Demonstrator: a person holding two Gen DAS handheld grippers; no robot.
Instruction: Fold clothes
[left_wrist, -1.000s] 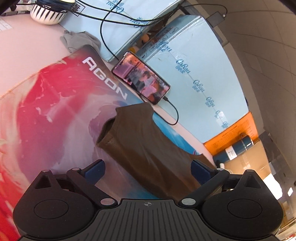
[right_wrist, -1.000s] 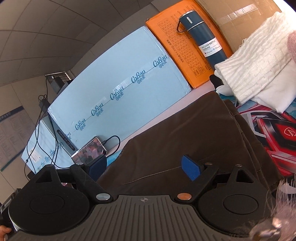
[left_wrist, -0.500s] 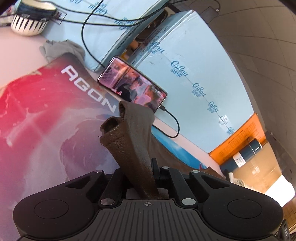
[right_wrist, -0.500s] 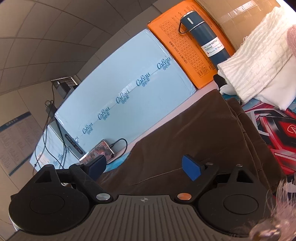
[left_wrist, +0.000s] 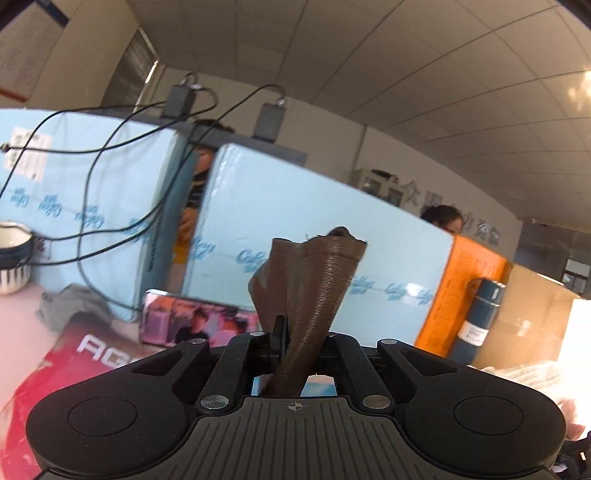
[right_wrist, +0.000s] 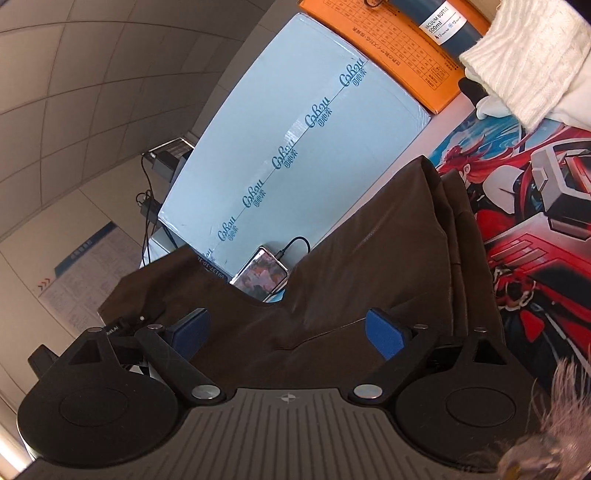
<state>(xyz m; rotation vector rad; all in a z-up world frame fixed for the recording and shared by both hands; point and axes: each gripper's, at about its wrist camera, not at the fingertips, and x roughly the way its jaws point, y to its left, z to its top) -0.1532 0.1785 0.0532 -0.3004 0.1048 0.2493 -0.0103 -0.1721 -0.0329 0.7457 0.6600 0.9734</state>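
A brown garment (right_wrist: 369, 258) lies spread on the printed desk mat (right_wrist: 535, 206). My left gripper (left_wrist: 295, 339) is shut on one narrow end of it; that end (left_wrist: 314, 273) sticks up from the jaws, lifted off the mat. In the right wrist view the raised part hangs at the left. My right gripper (right_wrist: 288, 330) hovers low over the garment's near edge. Its jaws are opening, and the cloth lies under and between the blue pads (right_wrist: 384, 332), which do not press on it.
A lit phone (left_wrist: 195, 325) on a cable leans by the light blue foam boards (left_wrist: 295, 221). An orange board and a dark bottle (left_wrist: 484, 317) stand to the right. White knitwear (right_wrist: 524, 55) is piled at the far right; a striped bowl (left_wrist: 11, 258) sits far left.
My left gripper closed on the garment's end and rose with it, and its view swung up from the mat. The right gripper rolled a little; the garment's left part now hangs raised.
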